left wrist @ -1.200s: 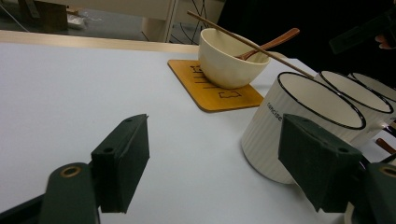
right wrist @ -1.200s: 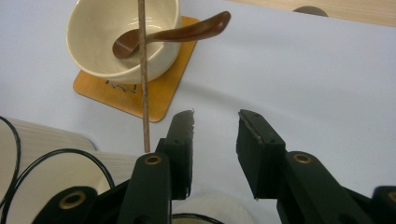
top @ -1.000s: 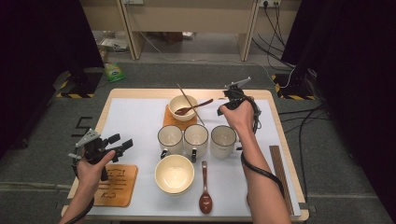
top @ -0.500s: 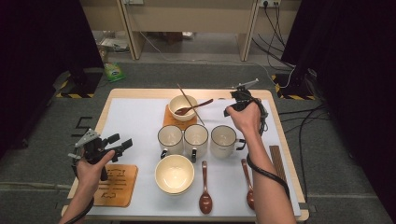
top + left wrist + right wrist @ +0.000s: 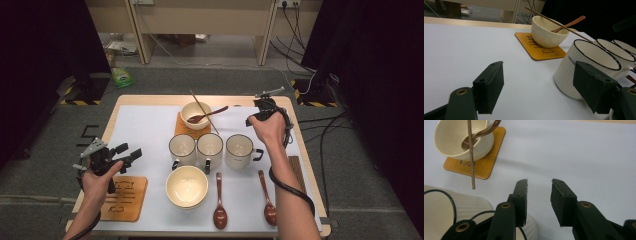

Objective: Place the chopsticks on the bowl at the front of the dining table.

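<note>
Hovering above the white surface (image 5: 145, 130) near the far bowl (image 5: 195, 115), the right tool (image 5: 539, 182) gapes narrowly, empty; the left tool (image 5: 539, 72) stands wide.

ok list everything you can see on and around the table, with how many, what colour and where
table: one, white top with pale wood edge, centre
bowls: two, cream; far bowl on the far coaster, near bowl on the bare top
coasters: two, orange-brown wood; far coaster under a bowl, near coaster at the near left
mugs: three, white with dark rims, in a row mid-table
spoons: three, brown; one spoon in the far bowl, two spoons lying near the front
chopstick: one, light wood, across the far bowl
dark strip: one, right edge
left gripper: black, jaws open, near left
right gripper: black, jaws open, far right
</note>
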A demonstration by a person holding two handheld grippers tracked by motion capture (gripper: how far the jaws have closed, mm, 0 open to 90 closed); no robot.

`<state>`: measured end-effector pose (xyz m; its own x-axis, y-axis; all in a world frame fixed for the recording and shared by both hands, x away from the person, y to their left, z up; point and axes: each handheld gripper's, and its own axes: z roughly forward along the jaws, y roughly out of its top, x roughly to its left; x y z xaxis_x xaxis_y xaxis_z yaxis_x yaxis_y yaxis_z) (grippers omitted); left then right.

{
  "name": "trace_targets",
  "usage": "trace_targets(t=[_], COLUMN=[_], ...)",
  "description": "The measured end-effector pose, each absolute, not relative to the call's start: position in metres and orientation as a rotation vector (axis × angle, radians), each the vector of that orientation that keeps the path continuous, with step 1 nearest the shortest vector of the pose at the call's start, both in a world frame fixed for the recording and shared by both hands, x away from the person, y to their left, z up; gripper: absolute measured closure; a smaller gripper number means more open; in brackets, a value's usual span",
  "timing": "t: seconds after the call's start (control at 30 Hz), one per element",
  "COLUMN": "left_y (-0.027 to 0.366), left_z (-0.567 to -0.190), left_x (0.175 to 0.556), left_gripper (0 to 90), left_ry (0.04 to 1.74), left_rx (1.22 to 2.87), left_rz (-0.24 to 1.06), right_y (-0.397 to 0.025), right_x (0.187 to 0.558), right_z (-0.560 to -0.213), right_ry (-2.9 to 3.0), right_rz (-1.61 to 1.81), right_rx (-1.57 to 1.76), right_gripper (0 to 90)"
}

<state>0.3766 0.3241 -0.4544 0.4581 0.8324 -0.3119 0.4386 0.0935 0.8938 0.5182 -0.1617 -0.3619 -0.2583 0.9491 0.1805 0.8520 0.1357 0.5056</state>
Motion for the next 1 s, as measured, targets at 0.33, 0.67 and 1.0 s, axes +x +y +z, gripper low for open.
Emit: trace_targets(t=[0.33, 0.67, 1.0], left_y=[0.324, 0.323, 0.323], left_z=[-0.454, -0.455, -0.455], left_x=[0.376, 0.377, 0.376], left_gripper=[24.3, 24.3, 24.3], left_ry=[1.157, 1.156, 1.156], left_rx=[1.536, 1.538, 1.539], left_rz=[0.42, 0.419, 0.419], right_y=[-0.17, -0.18, -0.189], right_x=[0.515, 0.511, 0.507], right_z=[-0.363, -0.366, -0.368], right_ry=[2.196, 2.173, 2.153], right_rz=[0.779, 0.773, 0.77], right_rx=[1.812, 1.839, 1.86], right_gripper=[65.5, 65.3, 65.0])
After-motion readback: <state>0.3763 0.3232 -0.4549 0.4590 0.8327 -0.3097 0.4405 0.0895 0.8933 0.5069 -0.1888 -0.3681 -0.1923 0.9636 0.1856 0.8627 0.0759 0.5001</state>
